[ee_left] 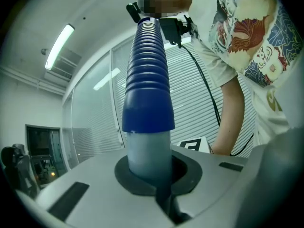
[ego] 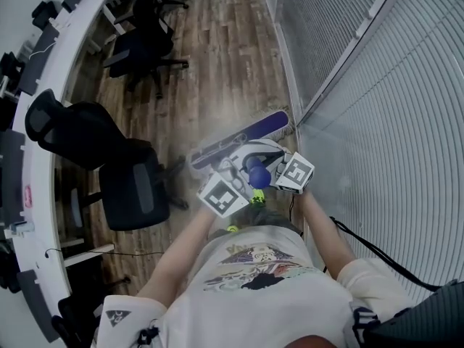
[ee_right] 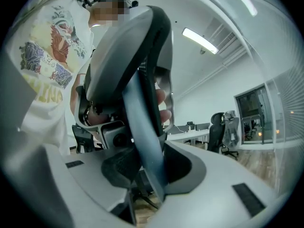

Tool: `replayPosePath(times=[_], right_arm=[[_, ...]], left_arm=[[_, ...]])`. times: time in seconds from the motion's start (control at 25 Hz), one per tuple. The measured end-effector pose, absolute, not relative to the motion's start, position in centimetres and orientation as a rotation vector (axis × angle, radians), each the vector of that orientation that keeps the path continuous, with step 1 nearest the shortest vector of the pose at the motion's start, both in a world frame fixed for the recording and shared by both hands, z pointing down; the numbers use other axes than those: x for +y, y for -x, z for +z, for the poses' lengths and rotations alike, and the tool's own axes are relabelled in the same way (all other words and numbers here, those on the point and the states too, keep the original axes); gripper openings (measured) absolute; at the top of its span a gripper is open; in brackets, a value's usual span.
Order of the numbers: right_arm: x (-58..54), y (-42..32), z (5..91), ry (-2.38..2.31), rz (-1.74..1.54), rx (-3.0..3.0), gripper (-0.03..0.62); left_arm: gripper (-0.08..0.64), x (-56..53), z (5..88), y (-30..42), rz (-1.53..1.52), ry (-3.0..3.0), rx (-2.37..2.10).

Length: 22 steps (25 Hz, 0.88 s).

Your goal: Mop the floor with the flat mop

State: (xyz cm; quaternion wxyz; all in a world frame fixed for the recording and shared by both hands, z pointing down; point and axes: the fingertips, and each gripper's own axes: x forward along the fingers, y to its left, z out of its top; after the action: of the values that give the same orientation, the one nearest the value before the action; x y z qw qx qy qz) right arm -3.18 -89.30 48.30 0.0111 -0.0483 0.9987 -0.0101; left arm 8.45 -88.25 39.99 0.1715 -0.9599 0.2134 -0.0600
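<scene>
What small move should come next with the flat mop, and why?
Probably push the flat mop head forward along the wooden floor beside the glass wall. Both the left gripper and right gripper are clamped on the mop handle, the head lies flat, and bare floor lies ahead.

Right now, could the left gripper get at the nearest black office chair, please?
Probably not: the left gripper is shut on the flat mop's grey pole, and the black office chair stands apart, off to its left.

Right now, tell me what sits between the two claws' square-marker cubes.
The blue ribbed plastic handle end of the flat mop stands between them, as the head view shows.
</scene>
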Motion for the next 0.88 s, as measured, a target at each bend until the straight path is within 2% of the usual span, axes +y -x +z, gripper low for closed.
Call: replayPosePath(times=[0.44, 0.68, 0.88], right_arm=[[-85.5, 4.6, 49.6, 0.052, -0.052, 3.188, 0.133], [-78.1, 7.2, 52.4, 0.101, -0.081, 3.278, 0.146], [-71.3, 6.6, 54.9, 0.261, -0.141, 3.306, 0.158]], left_arm=[[-0.002, -85.0, 40.9, -7.0, -0.125, 2.766, 0.633], [-0.003, -76.9, 43.6, -4.4, -0.146, 2.793, 0.572], [-0.003, -68.7, 46.4, -5.4, -0.155, 2.767, 0.462]])
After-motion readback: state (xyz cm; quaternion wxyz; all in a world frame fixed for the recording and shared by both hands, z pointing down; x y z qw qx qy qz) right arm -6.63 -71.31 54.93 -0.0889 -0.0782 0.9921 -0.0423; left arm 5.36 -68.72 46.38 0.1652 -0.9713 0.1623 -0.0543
